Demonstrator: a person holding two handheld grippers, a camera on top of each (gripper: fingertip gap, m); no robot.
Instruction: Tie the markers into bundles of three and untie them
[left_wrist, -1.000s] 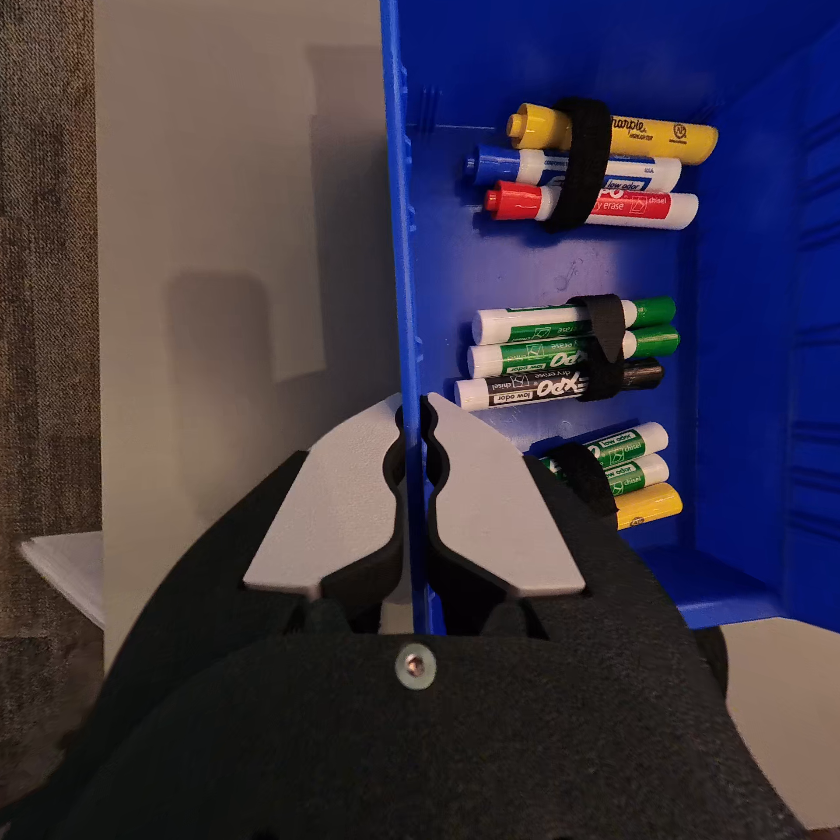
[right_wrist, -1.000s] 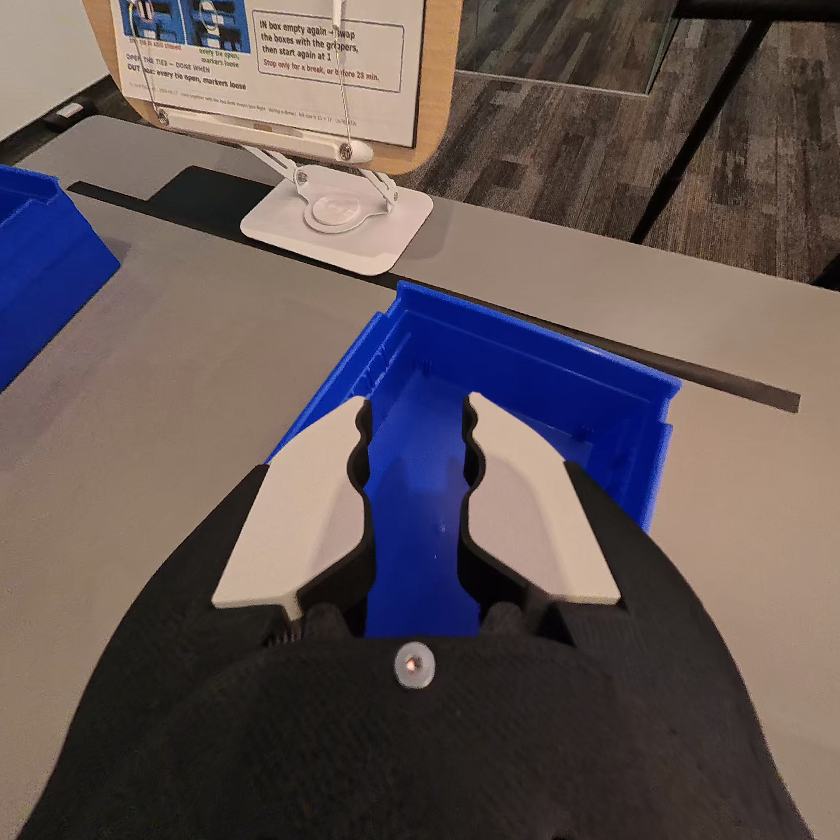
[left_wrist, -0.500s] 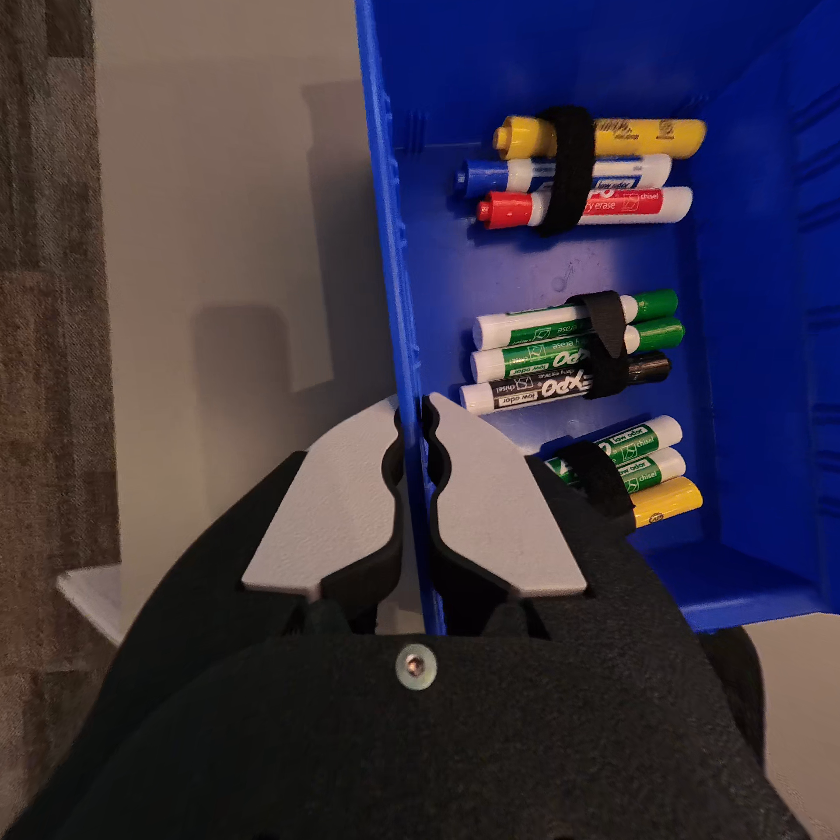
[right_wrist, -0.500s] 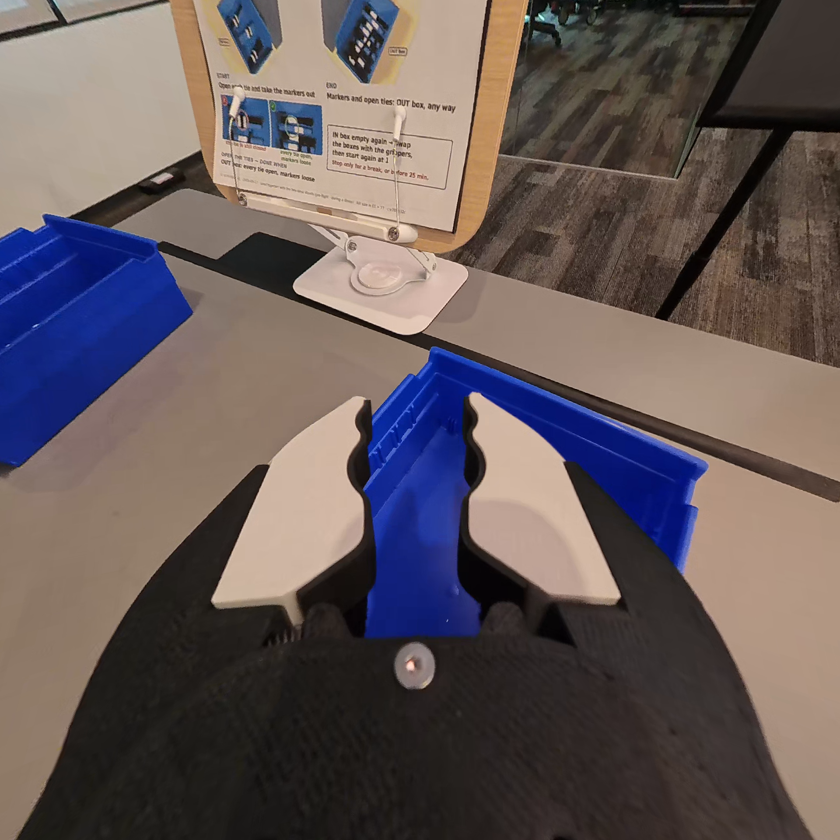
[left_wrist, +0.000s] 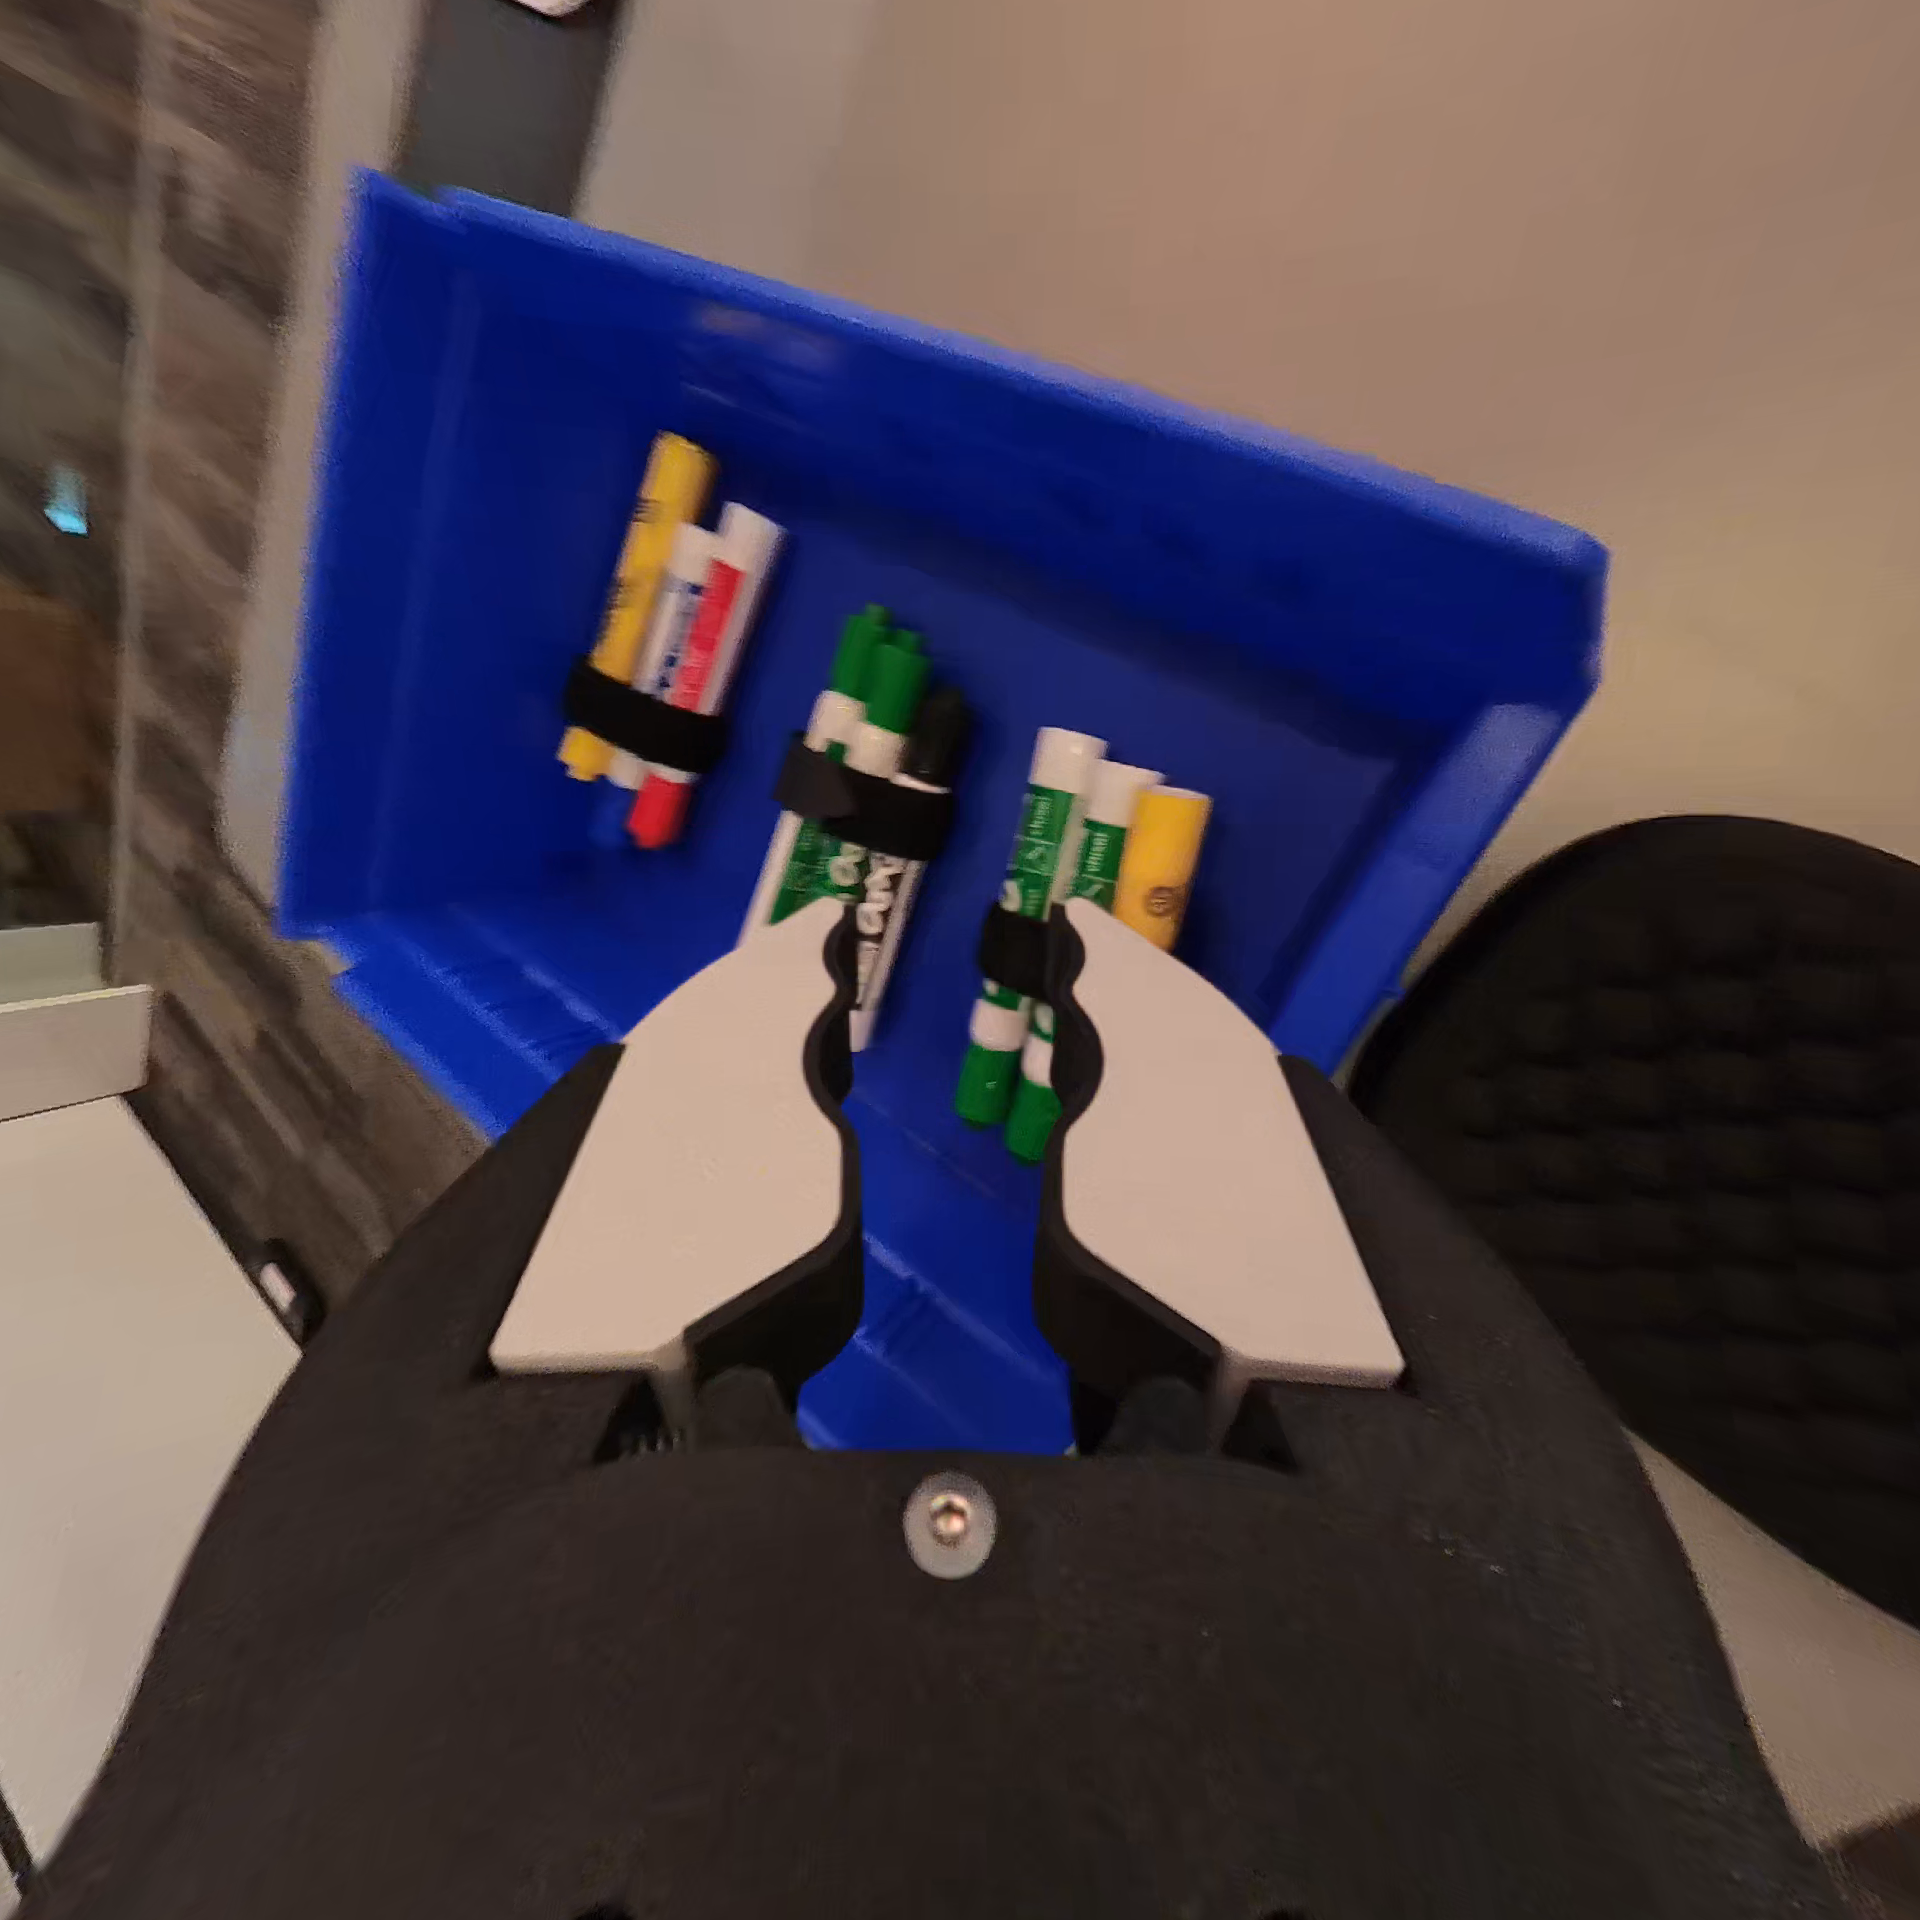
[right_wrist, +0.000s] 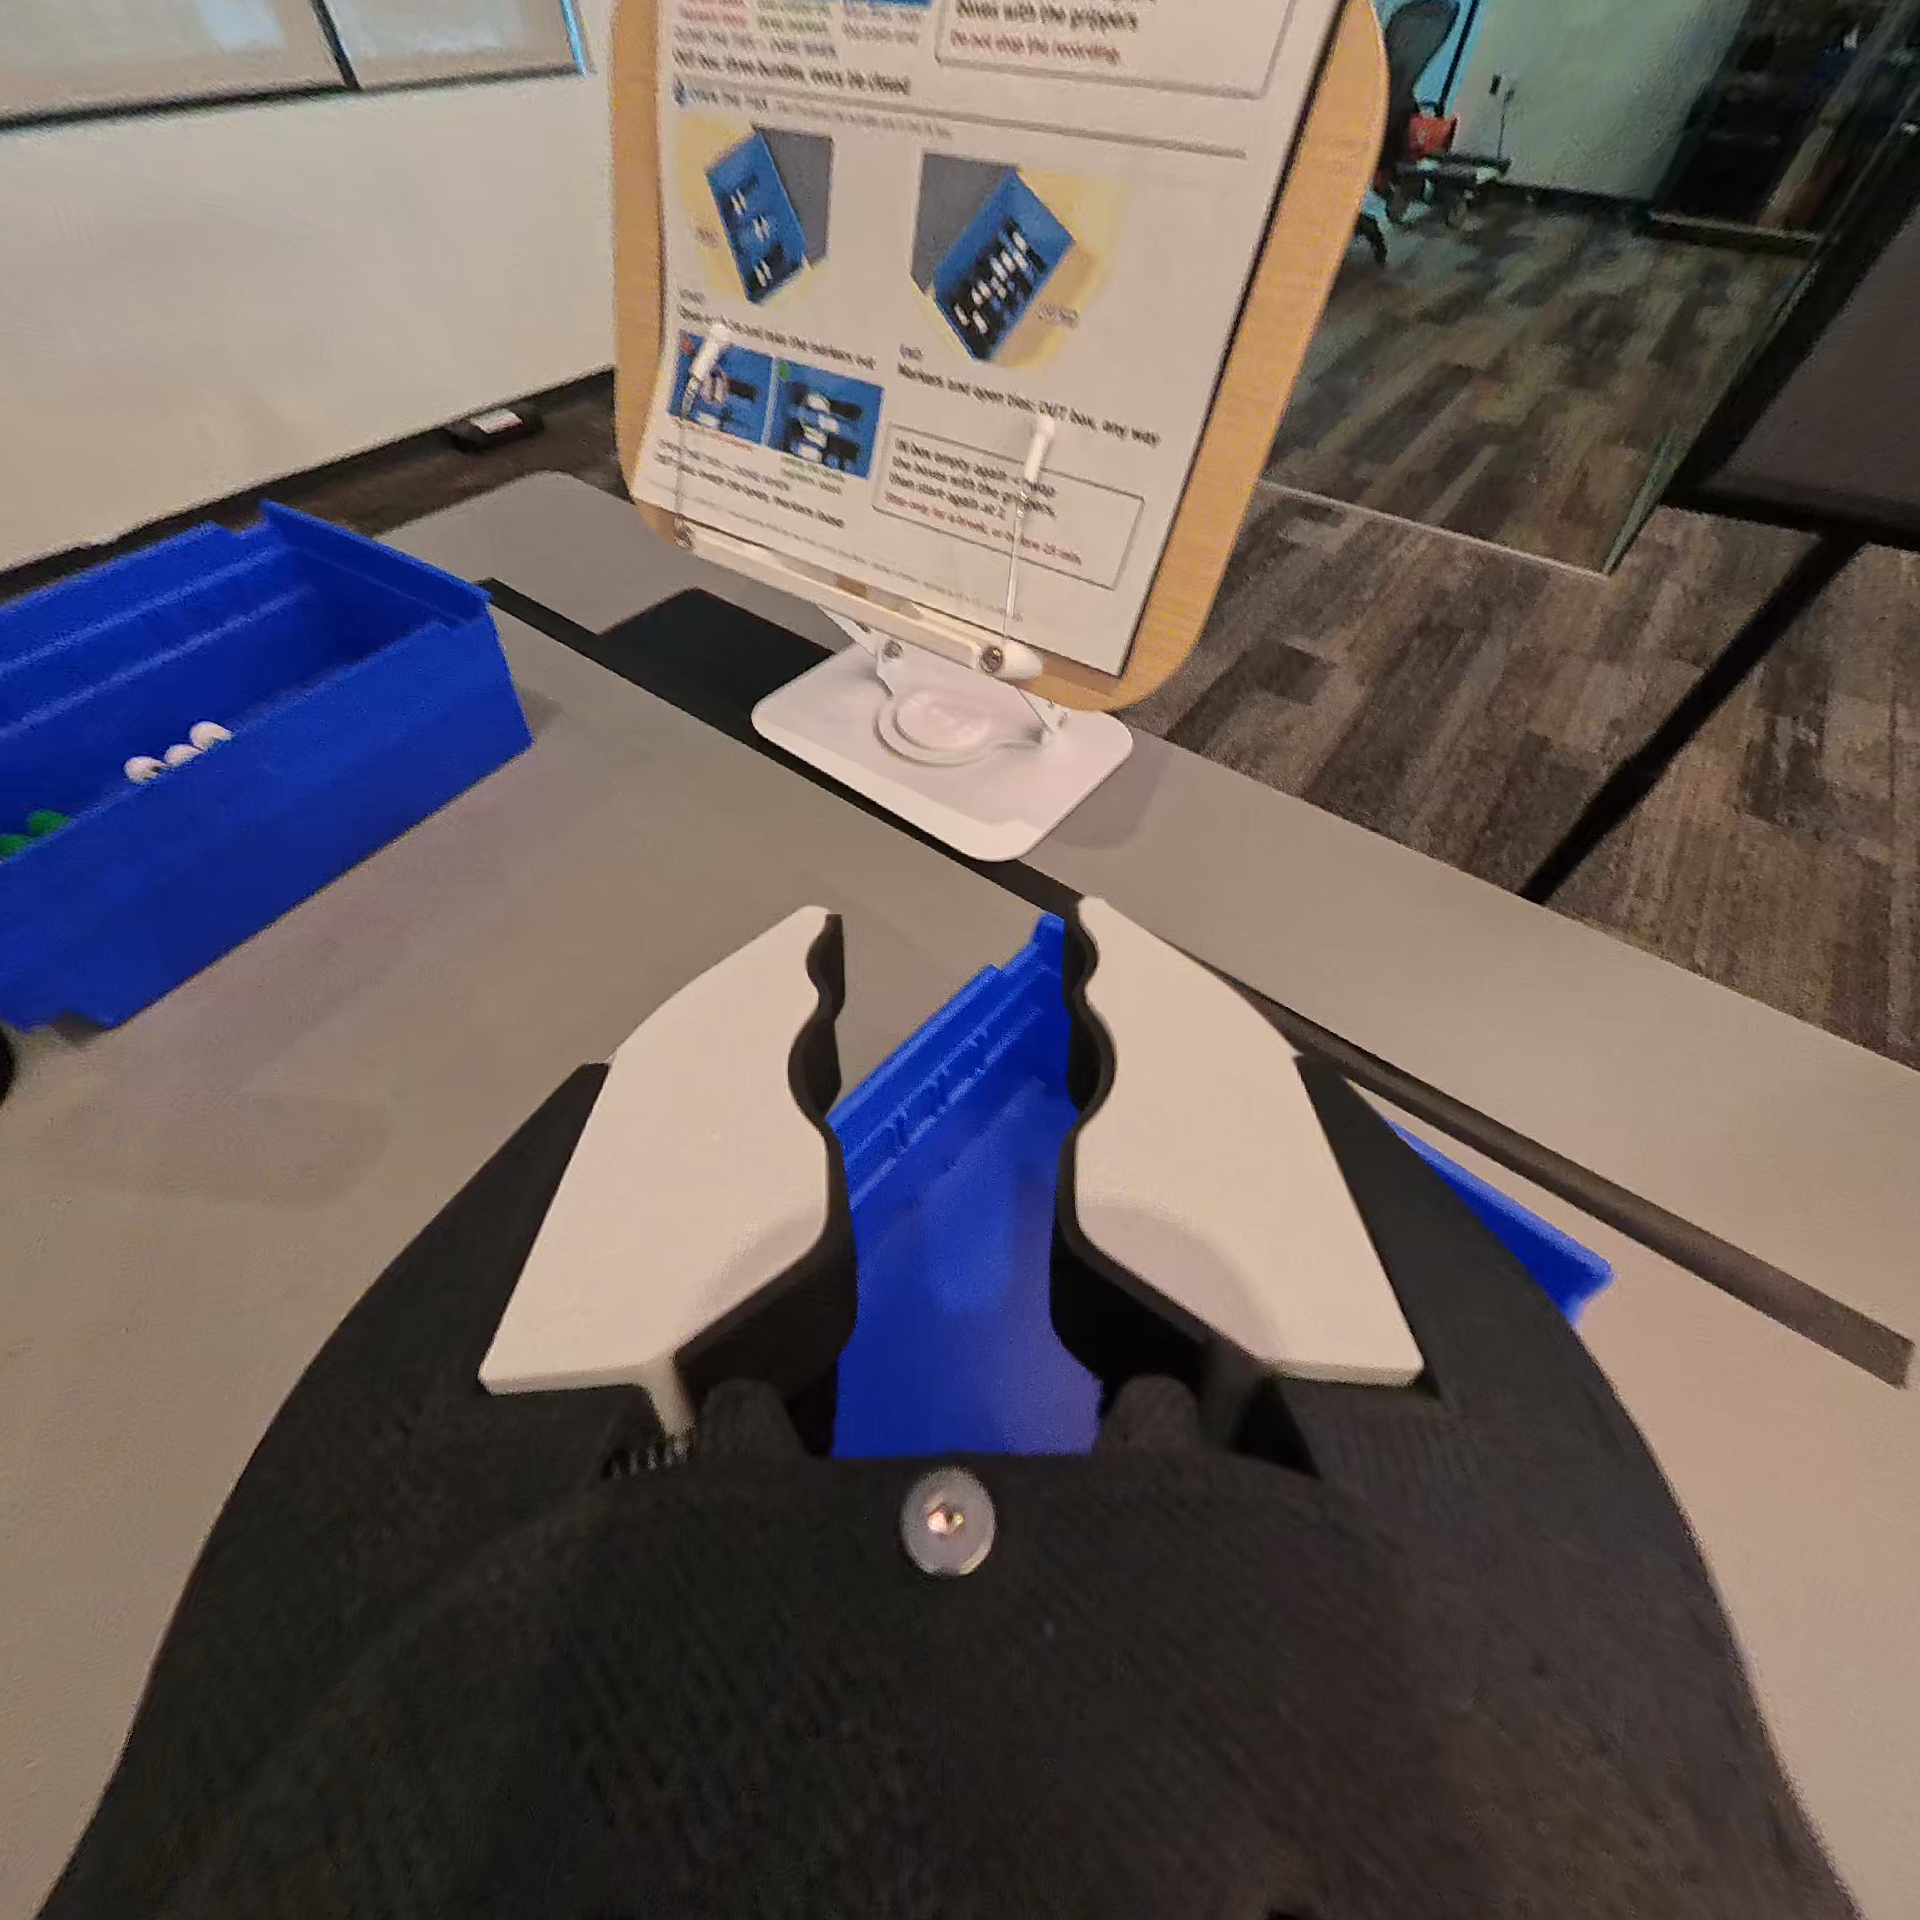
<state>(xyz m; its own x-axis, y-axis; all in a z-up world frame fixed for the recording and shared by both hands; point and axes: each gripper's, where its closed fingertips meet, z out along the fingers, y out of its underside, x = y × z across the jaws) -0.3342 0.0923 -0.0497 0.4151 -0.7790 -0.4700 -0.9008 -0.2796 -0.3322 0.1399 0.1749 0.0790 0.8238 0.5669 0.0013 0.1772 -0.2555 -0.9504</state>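
Hovering left tool (left_wrist: 954, 925) agape, gripping nothing, over three strapped marker bundles (left_wrist: 862, 790) lying in blue bin (left_wrist: 1039, 447); right tool (right_wrist: 951, 925) likewise agape, unloaded, above second bin (right_wrist: 956, 1164); risking pinching neighbouring bundles together through tight spacing.

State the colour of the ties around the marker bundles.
Black; the ties show best in the left wrist view, one around each bundle.
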